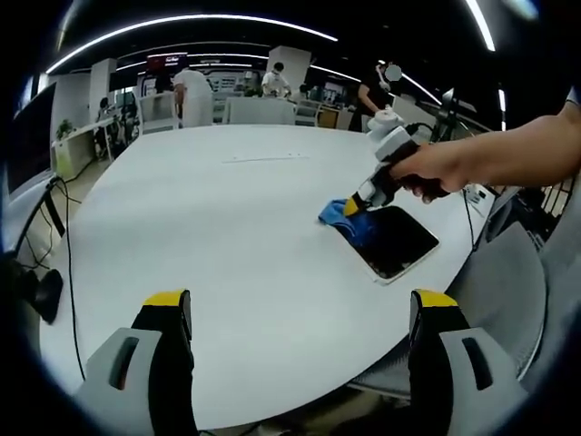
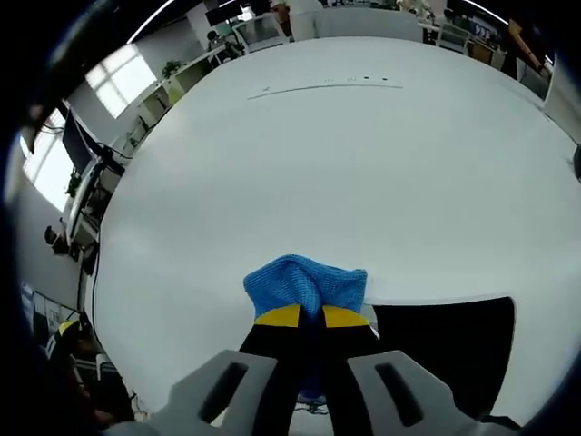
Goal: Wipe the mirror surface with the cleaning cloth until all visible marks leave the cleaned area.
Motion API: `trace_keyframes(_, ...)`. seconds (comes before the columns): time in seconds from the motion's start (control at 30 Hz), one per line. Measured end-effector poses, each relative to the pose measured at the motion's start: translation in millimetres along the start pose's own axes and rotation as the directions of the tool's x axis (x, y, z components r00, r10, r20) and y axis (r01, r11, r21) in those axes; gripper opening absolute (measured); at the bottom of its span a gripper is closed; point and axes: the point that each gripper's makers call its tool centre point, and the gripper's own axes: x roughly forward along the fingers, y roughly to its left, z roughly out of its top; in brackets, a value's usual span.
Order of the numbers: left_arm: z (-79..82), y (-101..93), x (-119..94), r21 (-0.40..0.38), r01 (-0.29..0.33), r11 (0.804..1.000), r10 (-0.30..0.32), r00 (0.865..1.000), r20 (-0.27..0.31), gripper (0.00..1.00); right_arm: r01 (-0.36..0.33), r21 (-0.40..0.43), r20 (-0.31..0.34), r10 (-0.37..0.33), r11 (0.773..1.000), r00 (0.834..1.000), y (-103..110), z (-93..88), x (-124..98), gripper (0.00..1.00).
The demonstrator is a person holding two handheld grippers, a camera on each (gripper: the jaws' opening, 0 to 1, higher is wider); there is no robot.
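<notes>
Two grippers are seen: the left gripper (image 1: 300, 313) is held open over the desk (image 1: 227, 227); the right gripper (image 2: 311, 316) is pinched on the soft, light cleaning cloth (image 2: 304, 277), bunched at the rigid, fragile mirror (image 1: 392, 240) edge.

- The right gripper (image 2: 311, 316) rises from the bottom of the right gripper view, its yellow-tipped black fingers (image 2: 280, 316) drawn close together and pinching a blue cleaning cloth (image 2: 304, 280).
- The cloth bunches up ahead of the fingertips, a rumpled fold resting on the white worktop (image 2: 345, 173).
- Just to the right of the fingers lies the mirror (image 2: 454, 350), a dark flat panel with a pale edge; the cloth sits at its near left corner, touching or just overlapping it.
- A faint line with a few small dark specks (image 2: 327, 85) crosses the far part of the worktop.
- Beyond the worktop's far edge stand desks, chairs and bright windows (image 2: 123, 77) on the left.
</notes>
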Motion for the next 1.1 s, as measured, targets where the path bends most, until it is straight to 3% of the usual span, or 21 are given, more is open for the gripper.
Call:
trace_keyframes(0.77, 7.2, -14.8, 7.0, 0.044, -0.008, 0.999, 0.006, 1.0, 0.03, 0.99, -0.05, -0.049, 0.013, 0.05, 0.998, 0.999, 8.7, -36.3, -12.6, 0.01)
trace_keyframes(0.93, 8.0, -30.7, 12.4, 0.039, 0.05, 0.998, -0.051, 0.998, 0.025, 0.99, -0.061, -0.032, 0.015, 0.061, 0.998, 0.998, 10.5, -42.4, -17.4, 0.01)
trace_keyframes(1.1, 8.8, -37.2, 18.0, 0.029, 0.034, 0.999, -0.035, 0.999, 0.032, 0.99, -0.071, -0.033, -0.01, 0.07, 0.997, 0.997, 11.8, -46.0, -15.2, 0.01)
